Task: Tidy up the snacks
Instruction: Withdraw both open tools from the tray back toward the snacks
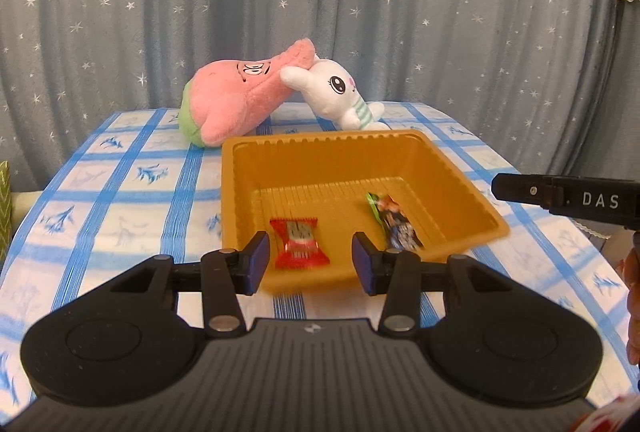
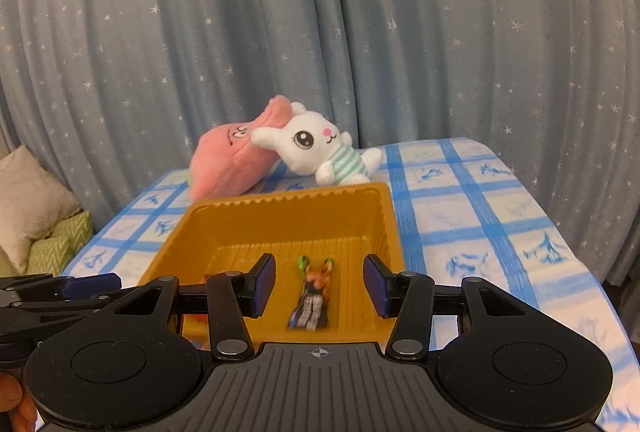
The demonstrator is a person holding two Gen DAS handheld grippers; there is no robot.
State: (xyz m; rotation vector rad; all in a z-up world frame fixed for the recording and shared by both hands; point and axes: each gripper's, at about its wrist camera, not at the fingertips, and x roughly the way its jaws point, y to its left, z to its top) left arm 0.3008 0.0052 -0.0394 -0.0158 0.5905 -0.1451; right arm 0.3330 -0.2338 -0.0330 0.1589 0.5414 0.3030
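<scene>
An orange plastic tray (image 1: 320,138) stands on the checked tablecloth. Two wrapped snacks lie flat on its floor: a red one (image 1: 300,242) at the near left and a green-and-dark one (image 1: 394,222) to its right. My left gripper (image 1: 309,236) hovers over the tray's near edge, open, its blue pads either side of the red snack without touching it. In the right wrist view the right gripper (image 2: 319,259) is also open above the tray (image 2: 288,198), with the green-and-dark snack (image 2: 312,296) lying loose below the gap. Neither gripper holds anything.
A pink plush (image 1: 236,100) and a white rabbit plush (image 1: 336,92) lean together behind the tray. The blue-checked tablecloth (image 1: 120,212) covers the table. A starry grey curtain hangs behind. Cushions (image 2: 32,192) lie beyond the table's left edge.
</scene>
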